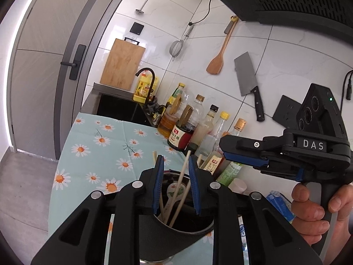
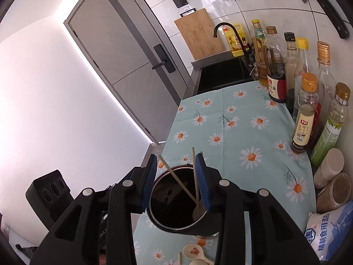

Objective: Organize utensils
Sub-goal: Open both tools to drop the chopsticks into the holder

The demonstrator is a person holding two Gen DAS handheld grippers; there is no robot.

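A dark round utensil holder stands on the daisy-print cloth. Several pale chopsticks and a white ceramic spoon stick up out of it. My left gripper hovers just above the holder's rim, open, with its blue pads either side of the chopsticks and pressing on none. In the right wrist view my right gripper is also open over the holder. A chopstick and a long-handled spoon lean inside it, the handle close beside the right pad. Two ceramic spoons lie on the cloth nearer me.
Oil and sauce bottles line the wall side of the counter, with jars and a salt bag. A black sink and tap lie beyond the cloth. A cleaver and a wooden spatula hang on the tiles.
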